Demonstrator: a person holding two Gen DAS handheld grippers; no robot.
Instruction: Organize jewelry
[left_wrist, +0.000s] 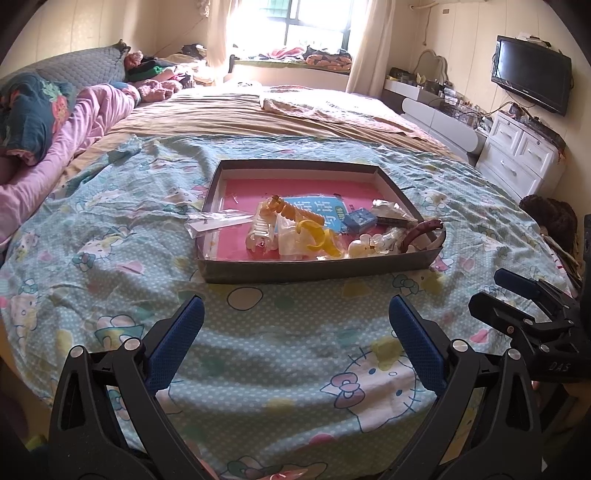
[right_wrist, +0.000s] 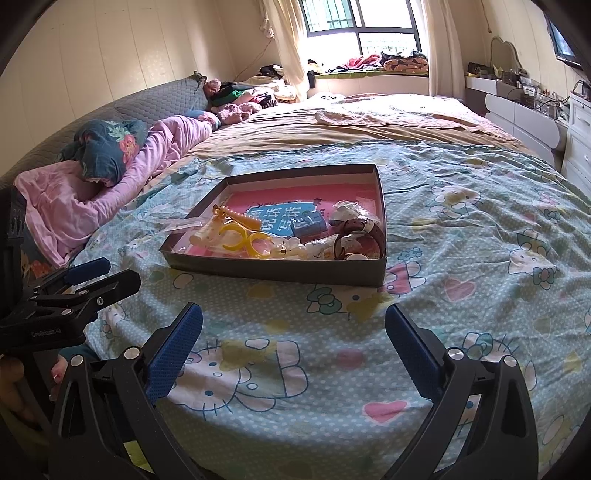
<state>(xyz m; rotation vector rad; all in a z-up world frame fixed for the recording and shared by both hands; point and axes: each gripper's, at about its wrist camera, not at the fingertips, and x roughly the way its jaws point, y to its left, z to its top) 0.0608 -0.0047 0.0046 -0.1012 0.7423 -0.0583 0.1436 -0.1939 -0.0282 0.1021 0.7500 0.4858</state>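
Observation:
A shallow grey box (left_wrist: 317, 268) (right_wrist: 273, 271) with a pink floor sits on the bed and holds jewelry and hair items: a yellow hair clip (left_wrist: 317, 238) (right_wrist: 240, 238), a clear claw clip (left_wrist: 263, 230), a small blue box (left_wrist: 360, 218) (right_wrist: 308, 225), a brown strap watch (left_wrist: 424, 230) (right_wrist: 364, 230), and small clear bags. My left gripper (left_wrist: 295, 325) is open and empty, hovering over the sheet in front of the box. My right gripper (right_wrist: 293, 332) is open and empty, also short of the box. Each gripper shows at the other view's edge.
The bed is covered by a light blue cartoon-cat sheet (left_wrist: 258, 369). A pink quilt (right_wrist: 110, 192) and pillows lie along the left. White drawers (left_wrist: 517, 158) and a wall television (left_wrist: 532, 74) stand on the right. A window (right_wrist: 362, 22) is at the far end.

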